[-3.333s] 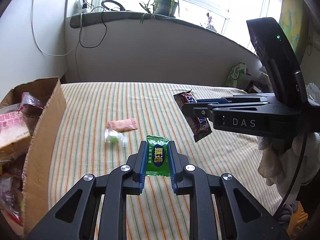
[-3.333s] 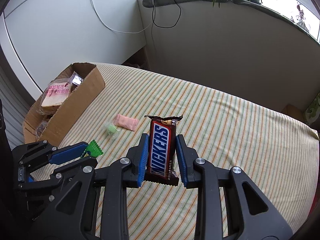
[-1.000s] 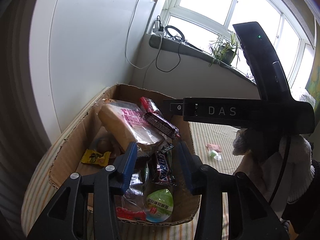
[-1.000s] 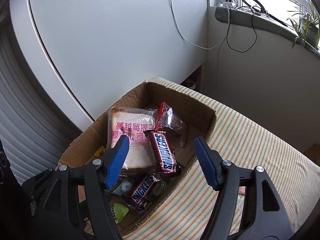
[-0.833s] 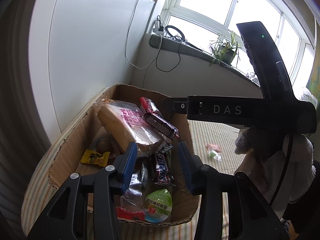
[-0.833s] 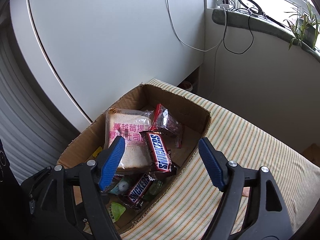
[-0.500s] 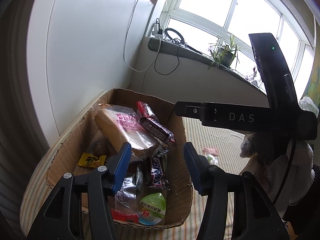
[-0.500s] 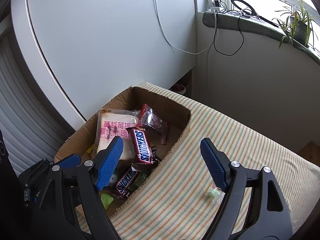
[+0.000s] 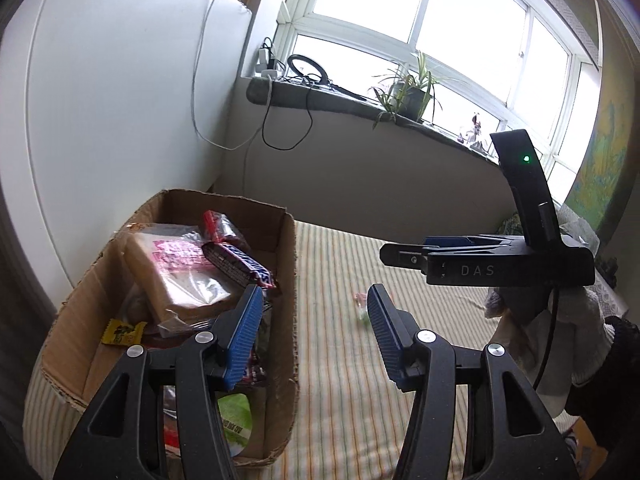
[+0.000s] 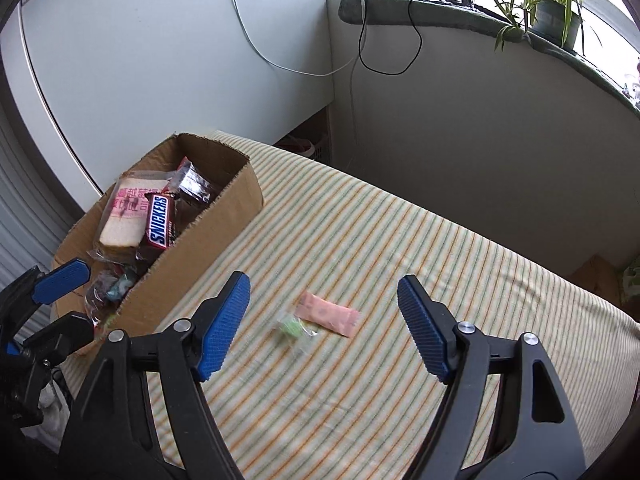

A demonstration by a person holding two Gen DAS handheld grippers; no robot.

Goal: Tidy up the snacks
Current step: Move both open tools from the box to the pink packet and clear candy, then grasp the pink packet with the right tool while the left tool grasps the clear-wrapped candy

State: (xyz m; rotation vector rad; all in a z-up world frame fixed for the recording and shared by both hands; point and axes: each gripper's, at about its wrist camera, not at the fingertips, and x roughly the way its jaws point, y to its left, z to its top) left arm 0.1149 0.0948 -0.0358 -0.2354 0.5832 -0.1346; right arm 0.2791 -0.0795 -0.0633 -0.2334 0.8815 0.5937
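Observation:
A cardboard box stands at the left on the striped cloth and holds several snacks: a bagged sandwich, a Snickers bar and a green packet. A pink packet and a clear-wrapped green candy lie on the cloth right of the box. My left gripper is open and empty over the box's right wall. My right gripper is open and empty above the two loose snacks; it also shows in the left wrist view.
The striped cloth covers the surface up to the white wall. A sill with cables and a potted plant runs along the back. A gloved hand holds the right gripper.
Both grippers let go of their snacks into the box and opened. They have since swung right, away from the box, and the right one now looks at the loose pink packet and green candy.

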